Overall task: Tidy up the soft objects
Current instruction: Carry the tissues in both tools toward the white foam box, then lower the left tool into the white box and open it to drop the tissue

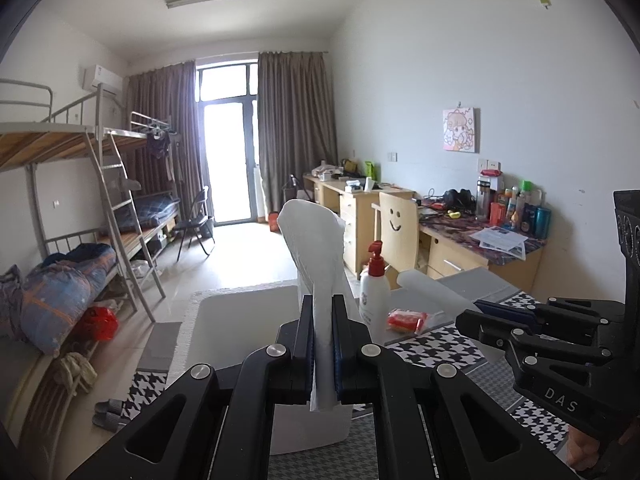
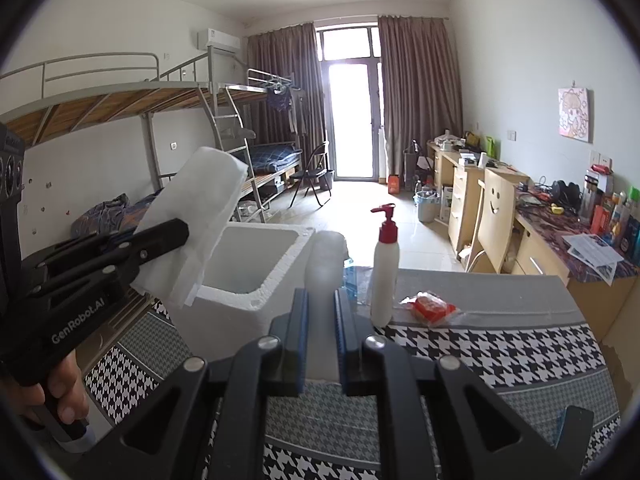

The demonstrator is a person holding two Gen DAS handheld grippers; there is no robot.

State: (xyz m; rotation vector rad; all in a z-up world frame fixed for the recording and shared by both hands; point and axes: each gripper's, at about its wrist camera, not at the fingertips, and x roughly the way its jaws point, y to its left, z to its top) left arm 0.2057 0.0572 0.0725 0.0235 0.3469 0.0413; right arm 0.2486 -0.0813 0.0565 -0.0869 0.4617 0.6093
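Observation:
My left gripper [image 1: 323, 306] is shut on a folded white foam sheet [image 1: 314, 236] that stands up between its blue pads, above an open white styrofoam box [image 1: 224, 320]. From the right wrist view, the left gripper [image 2: 178, 236] holds that sheet [image 2: 200, 208] over the box's near left corner [image 2: 276, 280], and a hand grips its handle. My right gripper [image 2: 322, 300] is shut on a translucent white foam piece [image 2: 325, 256] just right of the box. In the left wrist view the right gripper [image 1: 496, 312] holds this piece [image 1: 432, 290] off to the right.
A white pump bottle with a red top [image 2: 385, 272] and a red packet in clear wrap [image 2: 434, 306] sit on the houndstooth tablecloth [image 2: 500, 352] right of the box. Beyond are bunk beds [image 2: 120, 100], a desk [image 2: 560, 232] and a chair [image 2: 498, 216].

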